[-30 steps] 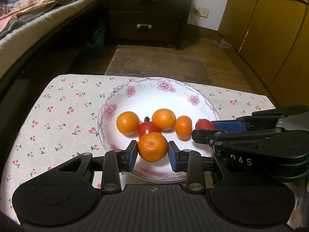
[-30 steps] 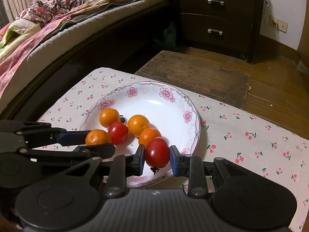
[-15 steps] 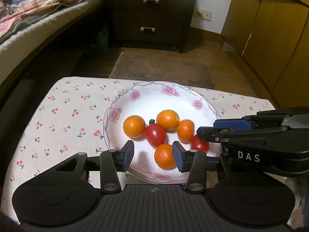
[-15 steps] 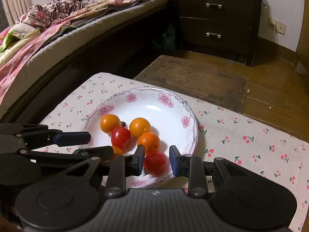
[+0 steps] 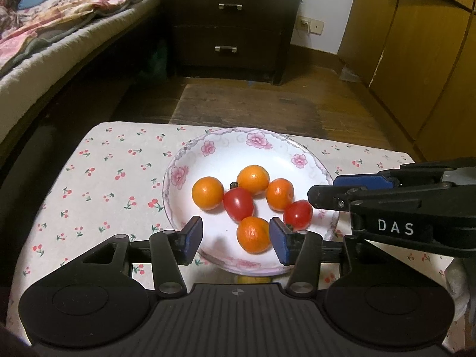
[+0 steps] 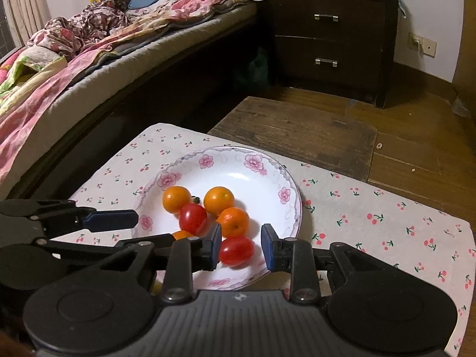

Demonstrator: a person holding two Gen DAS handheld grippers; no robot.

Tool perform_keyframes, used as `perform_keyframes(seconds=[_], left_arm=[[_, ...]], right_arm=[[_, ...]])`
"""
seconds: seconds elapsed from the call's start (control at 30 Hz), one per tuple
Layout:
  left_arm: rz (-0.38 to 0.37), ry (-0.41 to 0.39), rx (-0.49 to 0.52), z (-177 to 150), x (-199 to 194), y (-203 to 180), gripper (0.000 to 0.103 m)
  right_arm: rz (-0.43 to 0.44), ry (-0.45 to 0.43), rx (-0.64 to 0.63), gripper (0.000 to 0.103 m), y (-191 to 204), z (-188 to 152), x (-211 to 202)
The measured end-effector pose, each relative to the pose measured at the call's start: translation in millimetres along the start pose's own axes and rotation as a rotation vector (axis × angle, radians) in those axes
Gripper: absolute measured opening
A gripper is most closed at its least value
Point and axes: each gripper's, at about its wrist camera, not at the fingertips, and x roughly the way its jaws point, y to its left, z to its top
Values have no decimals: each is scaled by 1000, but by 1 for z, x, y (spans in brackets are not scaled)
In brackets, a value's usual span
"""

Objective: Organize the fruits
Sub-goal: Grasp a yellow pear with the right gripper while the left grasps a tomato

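Left gripper [image 5: 235,239]: tipped down over plate [image 5: 312,160], jaws just opening, let go of orange [image 5: 253,234].
Right gripper [image 6: 241,248]: tipped down, loose around tomato [image 6: 237,250].

the nearest orange [image 6: 181,234] is mostly hidden behind the left gripper's finger in the right wrist view. the plate [image 5: 253,264] has its near rim cut off by the gripper body.

Warm, dim indoor light falls from above, brightest on the white plate [image 5: 309,160], where a soft glare patch sits on its far side in the right wrist view. The fruits cast short shadows. The bed's underside and the dark drawers [image 6: 327,38] are murky. Fisheye bending curves the room's edges; corners vignette black. Focus is sharp.
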Motion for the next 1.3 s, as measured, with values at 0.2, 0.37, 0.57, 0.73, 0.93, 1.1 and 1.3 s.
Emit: perform_keyframes(seconds=[0.2, 0.37, 0.57, 0.73, 0.93, 1.1, 1.3], left_arm=[[-12, -5, 18, -9, -15, -4, 61], [-25, 20, 31, -24, -18, -8, 61], [-51, 66, -9, -32, -10, -5, 61], [-57, 97, -26, -36, -5, -2, 61], [-52, 115, -58, -43, -12, 16, 61], [-37, 113, -91, -43, -17, 29, 62], [-44, 112, -109, -42, -19, 35, 64]], right_arm=[[7, -2, -11, 34, 8, -8, -18], [10, 14, -5, 34, 10, -17, -26], [30, 34, -13, 34, 15, -26, -32], [43, 59, -15, 34, 16, -33, -30], [68, 70, 14, 34, 9, -38, -32], [80, 127, -9, 34, 18, -48, -17], [93, 168, -43, 34, 28, -51, 8]])
